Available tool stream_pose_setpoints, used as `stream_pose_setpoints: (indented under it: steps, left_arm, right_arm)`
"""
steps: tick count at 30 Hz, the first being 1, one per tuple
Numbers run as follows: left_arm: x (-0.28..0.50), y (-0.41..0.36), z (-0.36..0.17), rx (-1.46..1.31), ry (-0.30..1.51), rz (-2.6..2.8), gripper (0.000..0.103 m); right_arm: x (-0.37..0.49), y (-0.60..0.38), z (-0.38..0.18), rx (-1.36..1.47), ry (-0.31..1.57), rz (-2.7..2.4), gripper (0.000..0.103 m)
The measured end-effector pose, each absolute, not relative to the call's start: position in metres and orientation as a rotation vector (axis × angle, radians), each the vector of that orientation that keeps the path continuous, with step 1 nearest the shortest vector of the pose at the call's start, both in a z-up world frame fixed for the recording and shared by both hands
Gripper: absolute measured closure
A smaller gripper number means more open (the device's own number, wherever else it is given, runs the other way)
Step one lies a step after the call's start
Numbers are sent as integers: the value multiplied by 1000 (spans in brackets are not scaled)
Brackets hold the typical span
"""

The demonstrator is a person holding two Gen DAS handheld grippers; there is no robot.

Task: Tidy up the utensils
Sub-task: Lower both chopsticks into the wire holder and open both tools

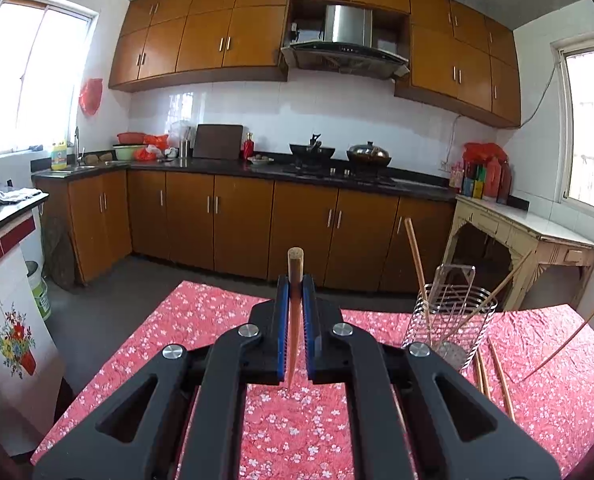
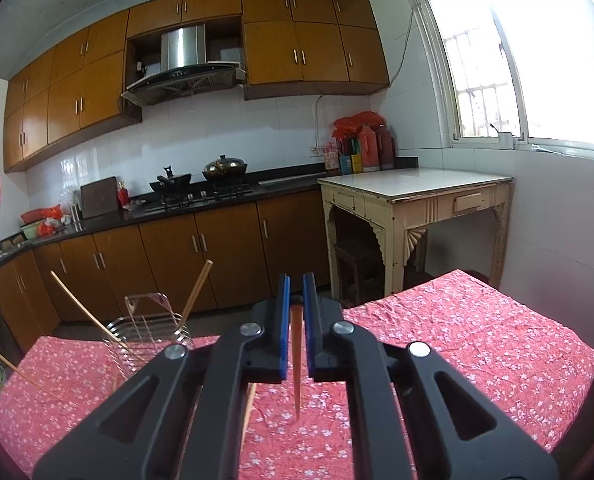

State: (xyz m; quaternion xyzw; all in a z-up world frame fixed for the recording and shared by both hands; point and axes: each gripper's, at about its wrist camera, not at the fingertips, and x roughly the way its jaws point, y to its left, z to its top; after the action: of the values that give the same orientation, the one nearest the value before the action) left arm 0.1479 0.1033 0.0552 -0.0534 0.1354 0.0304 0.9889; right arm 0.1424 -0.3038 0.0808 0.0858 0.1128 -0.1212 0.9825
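We see each hand-held gripper clamped on one chopstick: left, right. Wire holder has three chopsticks; two loose chopsticks lie on tabletop. Roughly halfway.

Home kitchen: wood cabinets, range hood, gas stove.

left gripper is raised and level, its jaws nearly closed, pinching something thin; right gripper is posed likewise.
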Motion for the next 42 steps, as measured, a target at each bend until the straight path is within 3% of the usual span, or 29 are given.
stream_pose_setpoints:
  steps: [14,25,33,42]
  left_arm:
    - [136,88,81,-133,215,-31,96]
    - [152,60,132,-201,143,-138,96]
    - [198,14,161,-231,81,-178,96]
    - [257,-22,144,-204,91,-170,96]
  right_arm:
    - [129,-299,109,228,196,-143,96]
    - [137,-274,171,285,90,6,96]
    - [192,-238,204,251,-2,34,96]
    - [269,-218,192,209,-43,38,96]
